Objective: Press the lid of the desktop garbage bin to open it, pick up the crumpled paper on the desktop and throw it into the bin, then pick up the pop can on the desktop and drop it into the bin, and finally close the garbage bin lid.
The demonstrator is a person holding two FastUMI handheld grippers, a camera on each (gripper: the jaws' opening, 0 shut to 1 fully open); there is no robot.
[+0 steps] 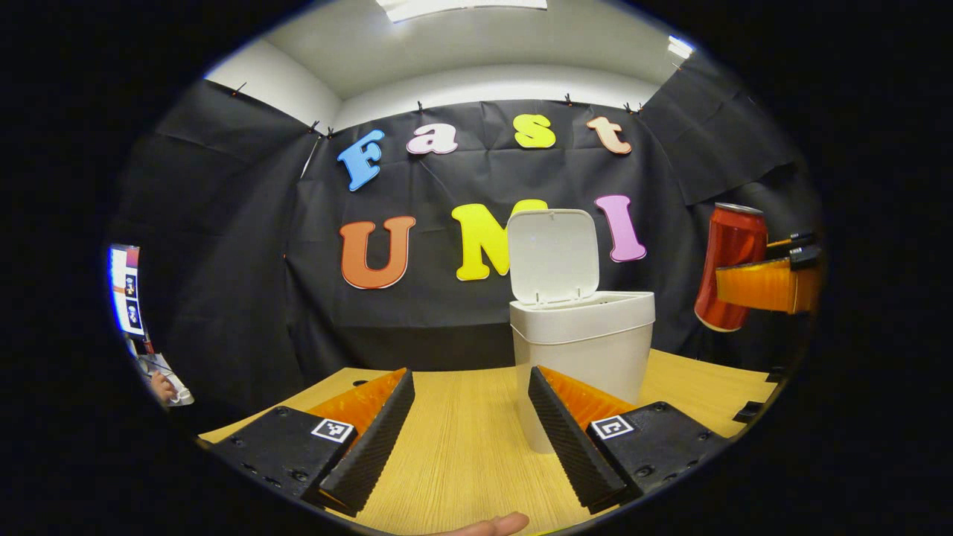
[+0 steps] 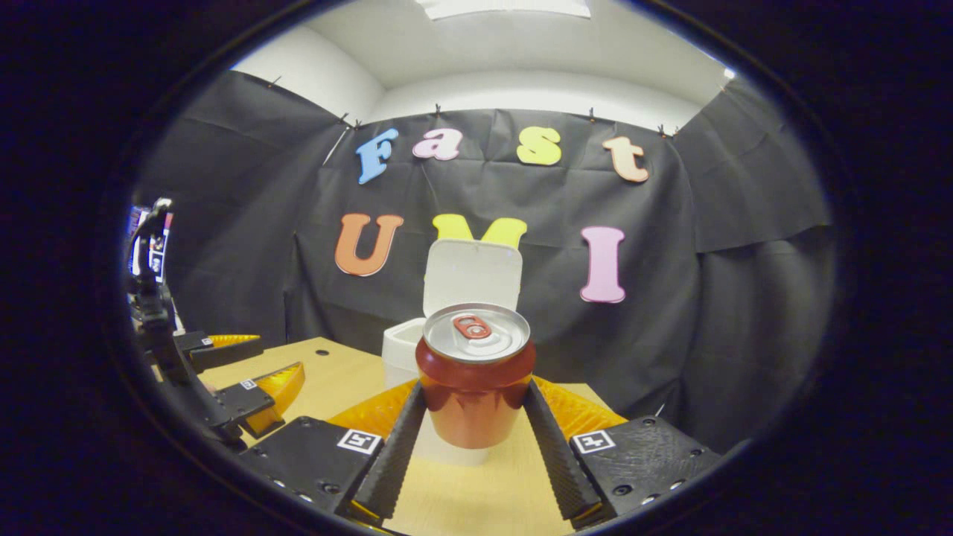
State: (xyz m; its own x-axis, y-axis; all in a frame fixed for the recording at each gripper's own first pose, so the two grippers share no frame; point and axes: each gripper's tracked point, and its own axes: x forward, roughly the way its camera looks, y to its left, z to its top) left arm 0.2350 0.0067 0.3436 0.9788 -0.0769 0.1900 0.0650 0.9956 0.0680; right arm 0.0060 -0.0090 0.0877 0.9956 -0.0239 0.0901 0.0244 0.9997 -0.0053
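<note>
Can (image 2: 475, 383) in right claw (image 2: 473, 439) | bin (image 2: 406, 350) behind, lid (image 2: 471, 274) up

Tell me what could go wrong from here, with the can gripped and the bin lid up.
1. The right gripper holds the pop can upright by its lower body, off the table; a loose pinch could let it tip or slip before it reaches the bin.
2. The raised lid stands behind the opening; the can could knock it shut on the way over.
3. The left gripper, open, sits close in front of the bin and might nudge it.
</note>
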